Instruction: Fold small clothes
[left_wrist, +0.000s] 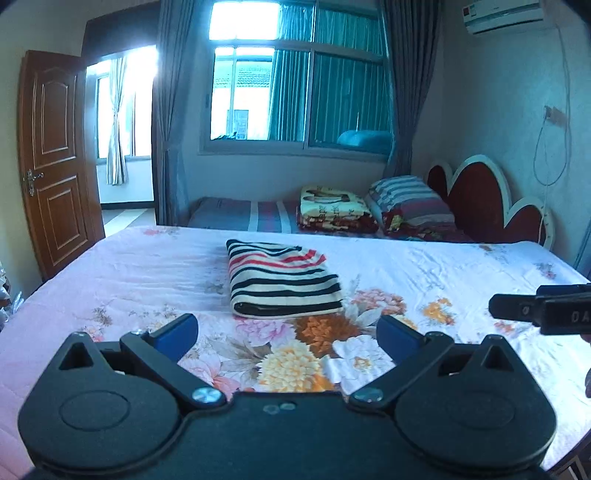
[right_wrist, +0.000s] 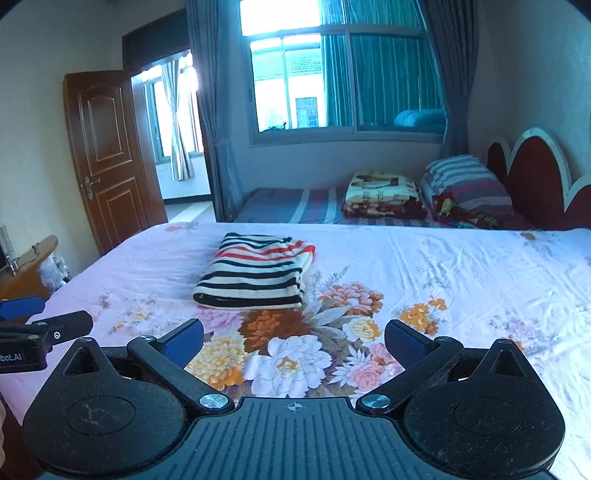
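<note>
A small striped garment (left_wrist: 282, 282), cream with black and red stripes, lies folded into a neat rectangle on the floral bedsheet (left_wrist: 110, 273). My left gripper (left_wrist: 287, 334) hovers open just short of its near edge, nothing between the blue pads. In the right wrist view the same folded garment (right_wrist: 255, 275) lies ahead and slightly left, and my right gripper (right_wrist: 293, 341) is open and empty above the flower print. The right gripper's finger (left_wrist: 517, 308) pokes in at the right edge of the left view; the left gripper's finger (right_wrist: 62, 326) shows at the left edge of the right view.
A second bed (left_wrist: 240, 216) behind carries a folded blanket (left_wrist: 336, 208) and a striped pillow (left_wrist: 410, 201) against a red headboard (left_wrist: 476, 195). A wooden door (left_wrist: 55, 158) stands open at left. A small wooden table (right_wrist: 26, 266) sits by the bed's left side.
</note>
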